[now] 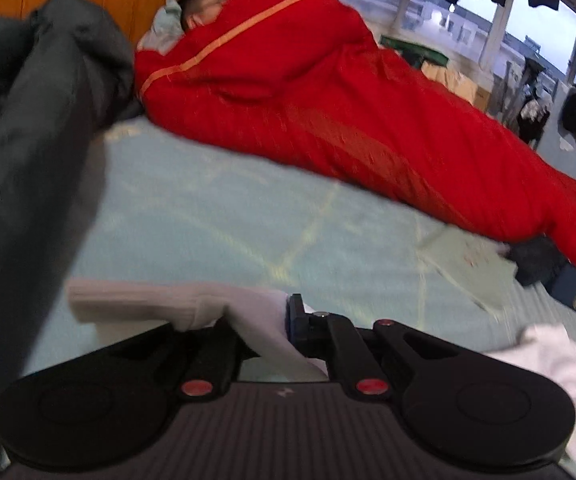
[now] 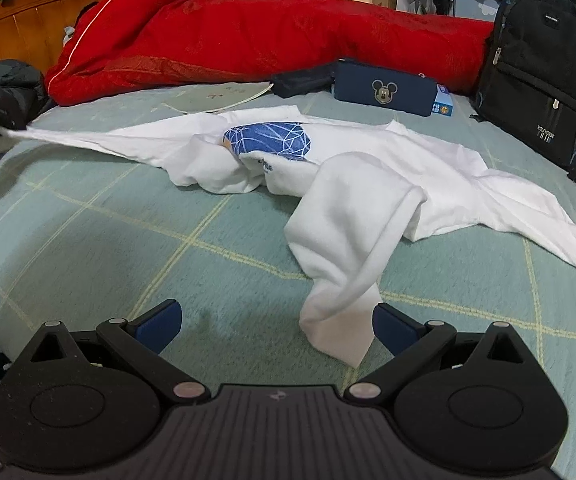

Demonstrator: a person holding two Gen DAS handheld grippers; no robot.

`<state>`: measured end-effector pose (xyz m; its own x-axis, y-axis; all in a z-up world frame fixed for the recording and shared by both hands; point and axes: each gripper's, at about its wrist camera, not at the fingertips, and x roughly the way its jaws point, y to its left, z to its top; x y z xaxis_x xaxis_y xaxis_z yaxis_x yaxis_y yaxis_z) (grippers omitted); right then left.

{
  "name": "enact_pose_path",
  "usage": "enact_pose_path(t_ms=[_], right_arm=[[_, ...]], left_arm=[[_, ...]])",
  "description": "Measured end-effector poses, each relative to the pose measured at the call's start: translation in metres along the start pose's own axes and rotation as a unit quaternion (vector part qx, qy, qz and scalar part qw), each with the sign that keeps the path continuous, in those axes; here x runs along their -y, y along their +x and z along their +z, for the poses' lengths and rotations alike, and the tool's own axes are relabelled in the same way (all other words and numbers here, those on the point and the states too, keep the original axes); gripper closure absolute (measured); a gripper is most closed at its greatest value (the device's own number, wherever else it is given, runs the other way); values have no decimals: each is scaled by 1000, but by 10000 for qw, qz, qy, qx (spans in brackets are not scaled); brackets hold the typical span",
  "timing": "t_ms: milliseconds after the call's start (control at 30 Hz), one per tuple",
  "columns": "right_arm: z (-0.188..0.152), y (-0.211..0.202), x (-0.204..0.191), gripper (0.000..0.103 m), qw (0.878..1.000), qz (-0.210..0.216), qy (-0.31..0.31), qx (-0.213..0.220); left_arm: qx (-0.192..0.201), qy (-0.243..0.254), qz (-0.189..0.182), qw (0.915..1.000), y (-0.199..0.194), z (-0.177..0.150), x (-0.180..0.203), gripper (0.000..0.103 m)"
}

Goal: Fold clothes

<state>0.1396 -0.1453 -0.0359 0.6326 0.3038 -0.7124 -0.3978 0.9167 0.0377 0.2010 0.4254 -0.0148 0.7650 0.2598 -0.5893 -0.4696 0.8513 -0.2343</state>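
Note:
A white long-sleeved shirt (image 2: 368,168) with a blue print (image 2: 268,140) lies crumpled on the green checked bed sheet (image 2: 108,240). One sleeve (image 2: 88,140) is stretched out toward the left edge of the right wrist view. The other sleeve drapes toward me, and its cuff (image 2: 340,320) lies between the fingers of my right gripper (image 2: 274,316), close to the right pad. That gripper is open and grips nothing. In the blurred left wrist view my left gripper (image 1: 264,328) is shut on a fold of the white sleeve (image 1: 148,300), lifted off the sheet (image 1: 248,220).
A person lies under a red quilt (image 2: 248,40) along the bed's far side. A dark jacket (image 1: 28,120) hangs close at the left. A black backpack (image 2: 540,72), a navy Mickey case (image 2: 384,92) and a pale paper sheet (image 2: 216,98) sit behind the shirt.

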Motion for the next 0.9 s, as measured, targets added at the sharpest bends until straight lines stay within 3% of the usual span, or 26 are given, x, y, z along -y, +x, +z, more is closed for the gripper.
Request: enact_pose_path(t_ms=[200,400,600,767,900], right_arm=[[2,5,3,0,9999,-106,70,1],[2,9,5,0,9998,-128,107,-65],[0,4,4,0,9999,-89,72,4],[-2,-5,6,0,9999,-16,125,90],[-7,-15,8,0,9997,31,148,190]], left_arm=[[329,-215,234,9990,11,21,-15,100],[-384,-169,269,9988,38,-4,-20,96],[-731,-367,293,9962,33,-20,-34,78],[-854,-273,542,9945,15,-29,-41,63],[-935,-210,591,9936,-2,-35,-42,60]])
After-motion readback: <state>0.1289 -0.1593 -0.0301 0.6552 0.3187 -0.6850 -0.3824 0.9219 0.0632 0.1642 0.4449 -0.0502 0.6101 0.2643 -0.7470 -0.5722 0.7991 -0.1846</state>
